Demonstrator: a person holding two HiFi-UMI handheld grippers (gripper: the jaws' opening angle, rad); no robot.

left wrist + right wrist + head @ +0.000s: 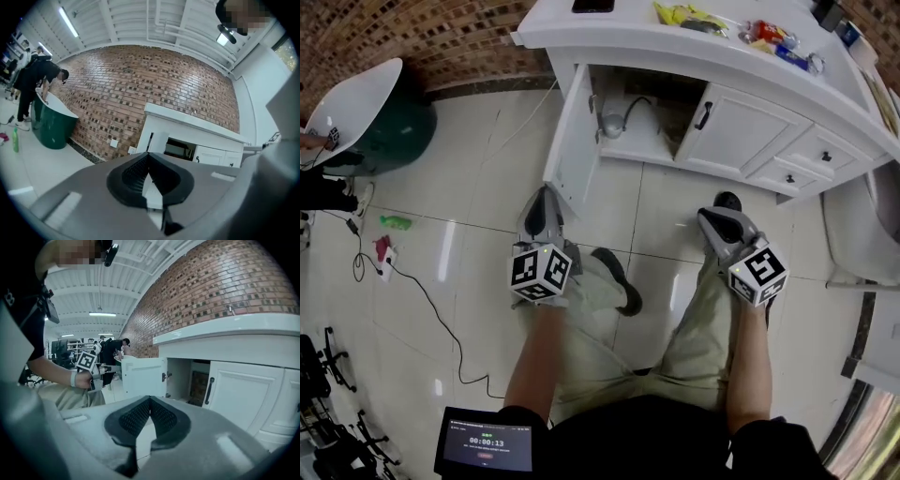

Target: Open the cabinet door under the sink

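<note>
The white sink cabinet [741,70] stands against the brick wall. Its left door [570,141] is swung wide open toward me, and the inside shows a shelf and a metal pipe [612,122]. The right door [727,127] with its black handle [703,115] is closed. My left gripper [546,195] hangs just in front of the open door's edge, shut and empty; its view has the open door [158,140] ahead. My right gripper [719,216] hovers in front of the closed door, jaws together, nothing in them. The right gripper view shows the open door [143,376] and the closed door [239,390].
Two drawers [797,173] sit right of the doors. Snack packets [769,37] lie on the countertop. A green tub with a white basin [375,122] stands at left, a person [37,79] bent over it. A green bottle [394,222] and a cable [422,300] lie on the tiles.
</note>
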